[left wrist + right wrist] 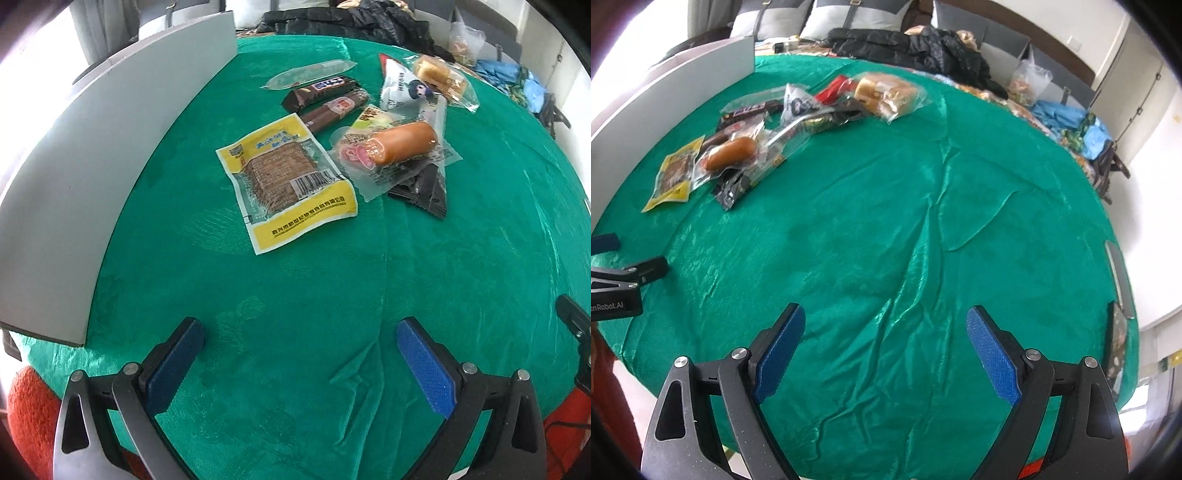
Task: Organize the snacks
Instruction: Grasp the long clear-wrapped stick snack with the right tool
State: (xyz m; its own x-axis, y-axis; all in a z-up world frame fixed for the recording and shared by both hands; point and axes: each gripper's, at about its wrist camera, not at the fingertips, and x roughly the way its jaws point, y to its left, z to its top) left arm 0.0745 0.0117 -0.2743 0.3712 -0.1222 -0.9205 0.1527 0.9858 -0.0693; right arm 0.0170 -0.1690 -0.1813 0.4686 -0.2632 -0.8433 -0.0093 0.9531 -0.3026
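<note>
You are holding the left gripper (299, 365) and the right gripper (886, 350) above the green cloth (295, 295) of the tabletop, both with jaws spread wide and nothing between them. The snacks are lying in a loose pile on the far left part of the cloth, near the grey box wall (92, 166). Nearest to your left gripper is the yellow-edged dried tofu packet (284, 177): flat, light and flexible, best taken by its sealed border, since the film is probably slick. Just beside it the wrapped sausage (399, 144) is resting on top of a black sachet (424, 192); it looks firm and rounded (likely to roll), so you are better pinching across its middle. The chocolate bar (321, 90) and the dark sausage stick (332, 110) are lying side by side, stiff enough to grip across the width. The bagged bread (886, 94) at the far end is soft, so a gentle hold on the wrapper's loose end is advisable.
</note>
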